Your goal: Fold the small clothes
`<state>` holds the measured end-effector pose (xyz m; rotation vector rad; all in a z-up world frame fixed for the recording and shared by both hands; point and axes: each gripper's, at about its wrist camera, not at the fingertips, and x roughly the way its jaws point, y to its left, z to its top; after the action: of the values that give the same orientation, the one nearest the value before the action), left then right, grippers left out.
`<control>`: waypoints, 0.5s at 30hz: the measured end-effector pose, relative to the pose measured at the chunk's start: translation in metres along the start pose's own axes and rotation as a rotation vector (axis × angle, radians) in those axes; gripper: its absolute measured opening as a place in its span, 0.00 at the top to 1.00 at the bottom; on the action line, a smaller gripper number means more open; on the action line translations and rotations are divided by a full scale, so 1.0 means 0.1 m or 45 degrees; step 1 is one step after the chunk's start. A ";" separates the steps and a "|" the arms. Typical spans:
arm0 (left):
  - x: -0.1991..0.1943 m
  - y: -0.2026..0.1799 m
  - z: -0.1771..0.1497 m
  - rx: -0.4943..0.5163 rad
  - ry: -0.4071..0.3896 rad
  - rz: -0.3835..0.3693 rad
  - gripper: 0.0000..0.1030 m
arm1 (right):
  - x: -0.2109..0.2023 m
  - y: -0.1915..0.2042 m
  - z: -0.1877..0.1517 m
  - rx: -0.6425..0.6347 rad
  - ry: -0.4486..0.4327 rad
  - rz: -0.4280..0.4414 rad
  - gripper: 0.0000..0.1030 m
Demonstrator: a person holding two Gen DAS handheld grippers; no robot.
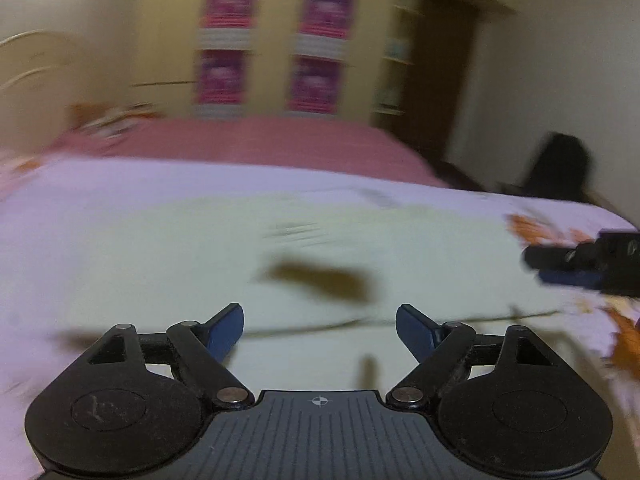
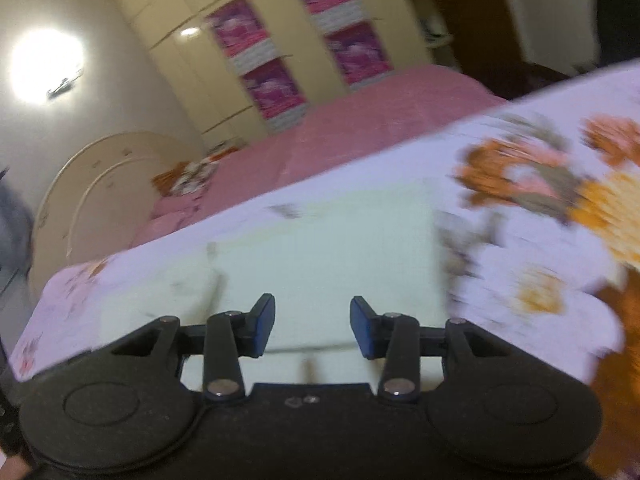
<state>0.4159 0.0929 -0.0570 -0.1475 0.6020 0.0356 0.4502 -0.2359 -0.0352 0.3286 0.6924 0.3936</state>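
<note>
While nothing is gripped, left gripper (image 1: 319,330) is held wide | right gripper (image 2: 312,326) likewise parted, empty | pale cream cloth garment (image 1: 320,248) is spread flat on floral lilac bedsheet (image 2: 560,240), judged ready for folding.

The left gripper (image 1: 319,330), lower centre, hovers with jaws spread above a pale cream cloth garment (image 1: 240,248). The right gripper (image 1: 560,266) enters at the right edge, over the lilac floral bedsheet (image 1: 100,184).

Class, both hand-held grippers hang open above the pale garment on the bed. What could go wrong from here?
1. Both views are motion-blurred, so a fast grab may miss the pale garment's edge.
2. The left hand-held gripper might also pinch the floral sheet underneath.
3. The right hand-held gripper could crease the cloth.
</note>
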 end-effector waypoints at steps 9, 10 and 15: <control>-0.22 1.09 -0.19 -0.208 0.120 0.272 0.19 | 0.69 1.14 -0.18 -0.670 0.090 0.089 0.58; -0.20 1.09 -0.18 -0.211 0.124 0.272 0.19 | 0.76 1.26 -0.24 -0.782 0.090 0.057 0.58; -0.02 0.95 -0.10 -0.199 0.141 0.277 0.19 | 1.06 1.59 -0.42 -1.105 0.099 -0.032 0.62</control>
<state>0.4014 0.1851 -0.0763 -0.2359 0.7240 0.2870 0.4580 -0.0415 -0.0573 -0.5186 0.5422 0.6438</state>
